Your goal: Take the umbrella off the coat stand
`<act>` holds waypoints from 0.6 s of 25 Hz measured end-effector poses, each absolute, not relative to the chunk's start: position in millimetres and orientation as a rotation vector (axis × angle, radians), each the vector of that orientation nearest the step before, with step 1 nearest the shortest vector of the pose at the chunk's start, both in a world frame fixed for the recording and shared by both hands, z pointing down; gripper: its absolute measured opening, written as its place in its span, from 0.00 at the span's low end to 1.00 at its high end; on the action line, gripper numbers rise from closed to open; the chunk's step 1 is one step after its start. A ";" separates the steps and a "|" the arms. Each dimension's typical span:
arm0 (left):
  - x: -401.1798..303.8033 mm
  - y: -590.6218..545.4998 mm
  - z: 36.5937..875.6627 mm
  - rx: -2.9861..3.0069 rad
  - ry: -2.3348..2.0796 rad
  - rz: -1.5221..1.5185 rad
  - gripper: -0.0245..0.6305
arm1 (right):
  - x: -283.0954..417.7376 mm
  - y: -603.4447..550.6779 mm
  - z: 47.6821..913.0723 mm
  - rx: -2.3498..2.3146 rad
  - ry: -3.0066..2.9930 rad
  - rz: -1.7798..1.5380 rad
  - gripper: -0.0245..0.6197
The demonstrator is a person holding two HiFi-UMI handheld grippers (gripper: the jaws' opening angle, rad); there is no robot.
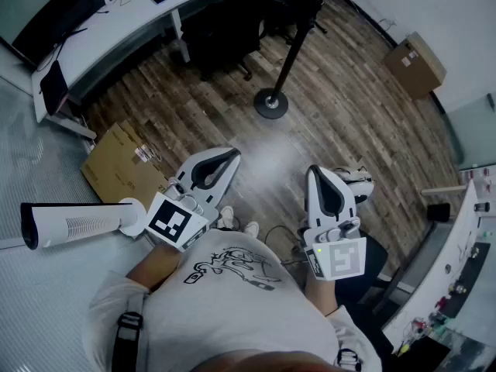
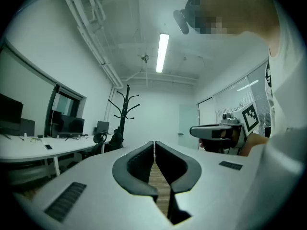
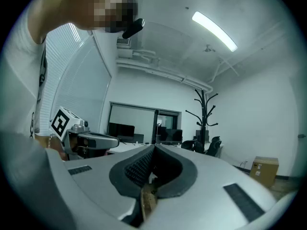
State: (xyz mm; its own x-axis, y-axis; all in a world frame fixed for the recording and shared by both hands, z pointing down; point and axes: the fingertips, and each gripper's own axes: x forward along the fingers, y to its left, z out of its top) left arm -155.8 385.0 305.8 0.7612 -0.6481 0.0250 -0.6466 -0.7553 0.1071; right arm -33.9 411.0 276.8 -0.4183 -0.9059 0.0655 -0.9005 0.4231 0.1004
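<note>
Both grippers clenched shut, nothing between the pads. Left to right, head view: white tower fan (image 1: 74,225) lying on the floor at near left, flattened cardboard (image 1: 116,165) just beyond it. Left gripper (image 1: 231,156) is held level by the torso, nose aimed far-right toward the coat stand (image 1: 291,49) (looks like a ready pose, not a reach). Stand is far centre on the wood floor (image 1: 349,115), round base well apart from both tools, dark office chairs (image 1: 225,29) crowding behind its pole. Right gripper (image 1: 316,172) sits parallel at near right, same level hold. Cardboard box (image 1: 415,64) far right by the wall. Umbrella: can't pick it out. The upper hooks read bare in both gripper views, and the dark mass low beside the pole could be it or a chair. My read: approach not begun; jaws will need opening before any grab.
</note>
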 end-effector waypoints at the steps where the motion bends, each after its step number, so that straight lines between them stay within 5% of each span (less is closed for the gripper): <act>1: -159.7 384.0 306.6 2.845 -1.050 -0.023 0.08 | -36.8 409.3 276.7 1.640 -2.560 -0.067 0.05; 15: -212.8 364.4 327.6 2.837 -1.013 0.001 0.08 | -86.1 387.0 289.2 1.687 -2.558 -0.019 0.05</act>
State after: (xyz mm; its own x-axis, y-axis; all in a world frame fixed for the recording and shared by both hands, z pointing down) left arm -212.8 364.4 327.6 0.7749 -0.6305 0.0443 -0.6306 -0.7666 0.1212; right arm -86.1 387.0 289.2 -0.3916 -0.9183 0.0575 -0.9173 0.3946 0.0531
